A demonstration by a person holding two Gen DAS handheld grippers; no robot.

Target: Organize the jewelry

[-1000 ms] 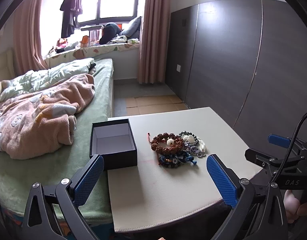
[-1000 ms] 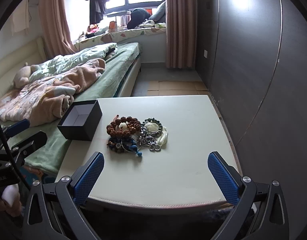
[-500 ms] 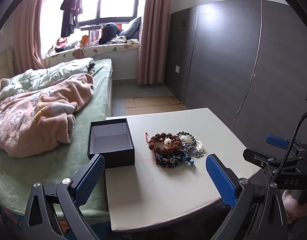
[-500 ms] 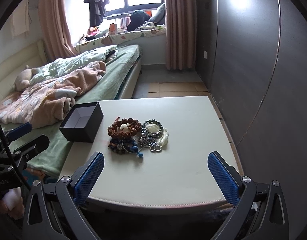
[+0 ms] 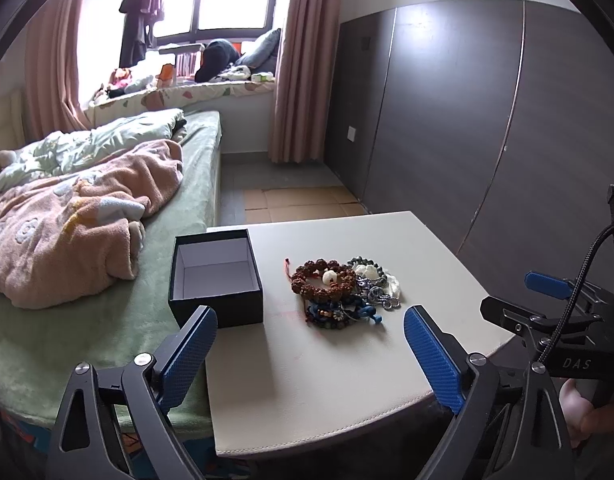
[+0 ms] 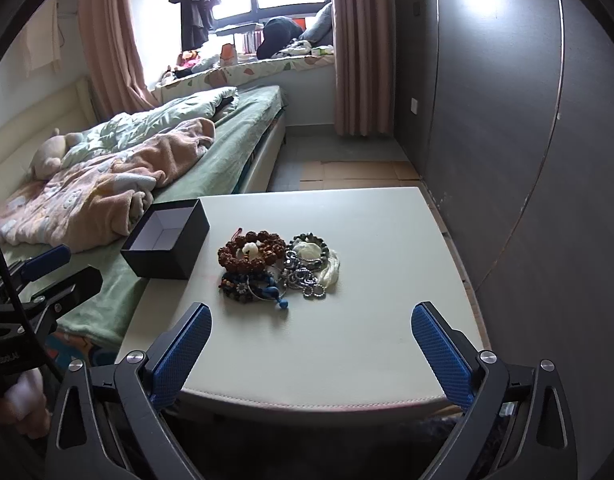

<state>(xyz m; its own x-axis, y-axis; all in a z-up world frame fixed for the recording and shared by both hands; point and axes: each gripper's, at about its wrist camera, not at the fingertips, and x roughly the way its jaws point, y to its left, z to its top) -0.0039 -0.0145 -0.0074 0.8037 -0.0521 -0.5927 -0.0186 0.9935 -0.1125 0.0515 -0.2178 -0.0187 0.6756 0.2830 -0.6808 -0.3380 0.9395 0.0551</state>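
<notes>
Black box [image 5: 216,278] beside jewelry pile [image 5: 341,292].

Bare table [image 6: 347,332] between near edge and jewelry pile [image 6: 277,266], open black box [image 6: 167,244] at left edge, bed [image 6: 211,160] just beside.

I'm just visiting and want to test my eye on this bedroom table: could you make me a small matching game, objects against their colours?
Things:
1. open box
2. big knobbly bead bracelet
3. table
4. cord with a bead nearest the jaws

Colours:
a. cream
b. blue
c. black outside, white inside
d. reddish brown

Pairs: 1-c, 2-d, 3-a, 4-b
</notes>
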